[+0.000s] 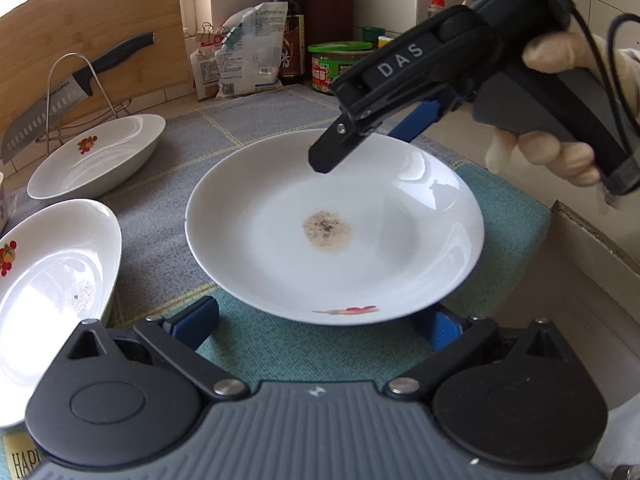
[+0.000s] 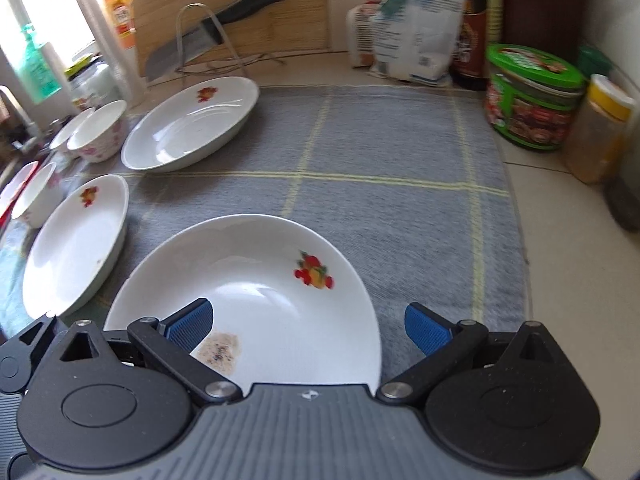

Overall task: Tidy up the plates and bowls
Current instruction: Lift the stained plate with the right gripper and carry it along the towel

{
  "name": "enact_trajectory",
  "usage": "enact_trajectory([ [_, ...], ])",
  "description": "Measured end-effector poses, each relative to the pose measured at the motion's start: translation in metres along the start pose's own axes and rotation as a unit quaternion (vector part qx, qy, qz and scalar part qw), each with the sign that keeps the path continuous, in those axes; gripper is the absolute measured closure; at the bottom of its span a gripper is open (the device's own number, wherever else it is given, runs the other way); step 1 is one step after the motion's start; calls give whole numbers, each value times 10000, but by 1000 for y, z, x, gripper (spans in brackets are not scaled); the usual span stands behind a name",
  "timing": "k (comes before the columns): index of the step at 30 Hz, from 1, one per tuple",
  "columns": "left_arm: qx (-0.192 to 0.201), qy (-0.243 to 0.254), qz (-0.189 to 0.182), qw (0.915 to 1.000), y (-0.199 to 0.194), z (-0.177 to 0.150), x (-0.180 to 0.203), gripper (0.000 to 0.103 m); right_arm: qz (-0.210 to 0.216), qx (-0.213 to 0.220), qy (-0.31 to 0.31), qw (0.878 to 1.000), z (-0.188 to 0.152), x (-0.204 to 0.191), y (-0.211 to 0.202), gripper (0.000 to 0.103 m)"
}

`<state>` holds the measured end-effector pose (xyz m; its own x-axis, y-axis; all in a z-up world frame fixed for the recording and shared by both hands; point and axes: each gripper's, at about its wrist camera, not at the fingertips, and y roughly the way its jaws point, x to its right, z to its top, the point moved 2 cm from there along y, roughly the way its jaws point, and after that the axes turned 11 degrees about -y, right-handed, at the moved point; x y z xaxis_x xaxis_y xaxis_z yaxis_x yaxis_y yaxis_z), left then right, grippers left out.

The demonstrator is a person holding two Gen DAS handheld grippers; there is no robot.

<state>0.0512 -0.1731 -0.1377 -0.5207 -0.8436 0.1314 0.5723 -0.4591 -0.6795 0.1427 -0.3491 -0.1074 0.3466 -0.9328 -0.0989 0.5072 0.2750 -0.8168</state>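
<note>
The stained plate (image 1: 336,226) is being framed dead ahead of the left gripper (image 1: 324,322), lying flat on the grey-green mat (image 1: 168,216). Its near rim, the one with the fruit decal, is being straddled by the left gripper's blue pads (image 1: 196,320), which are spread wide with nothing clamped. The plate is round, so no long axis is being offered; only the rim edge matters for a pinch.

The right gripper (image 2: 310,330) is being held over the far-right side of the same plate, angled down. In its own view one pad is seen above the plate's well by the brown stain (image 2: 220,352) and the other outside the rim over the mat, jaws apart, nothing held. Whether the rim is being touched cannot be told.

Both grippers are being kept about equally near, on opposite edges. The right looks better set for a rim pinch, since the rim is passing between its pads.

Two more plates are being left to the left: one just beside (image 1: 52,280), one further back (image 1: 98,154) near the knife rack (image 1: 76,92). Small bowls (image 2: 100,132) are being seen further left. Stacking onto those probably means a leftward carry.
</note>
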Motion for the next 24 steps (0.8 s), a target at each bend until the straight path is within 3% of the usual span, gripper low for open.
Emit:
enact_trajectory([
  [8,99,7,-36,9999,-2,-2,0,0,678,-343,-374,9964,5,5,16,0],
  [20,125,83,-152,9998,-4,-5,-2,0,929,-410,-813,9915,6,8,19,0],
  [24,109,116,-188,9997,-4,-5,-3,0,1074,-385,-702,9910,7,13,18,0],
])
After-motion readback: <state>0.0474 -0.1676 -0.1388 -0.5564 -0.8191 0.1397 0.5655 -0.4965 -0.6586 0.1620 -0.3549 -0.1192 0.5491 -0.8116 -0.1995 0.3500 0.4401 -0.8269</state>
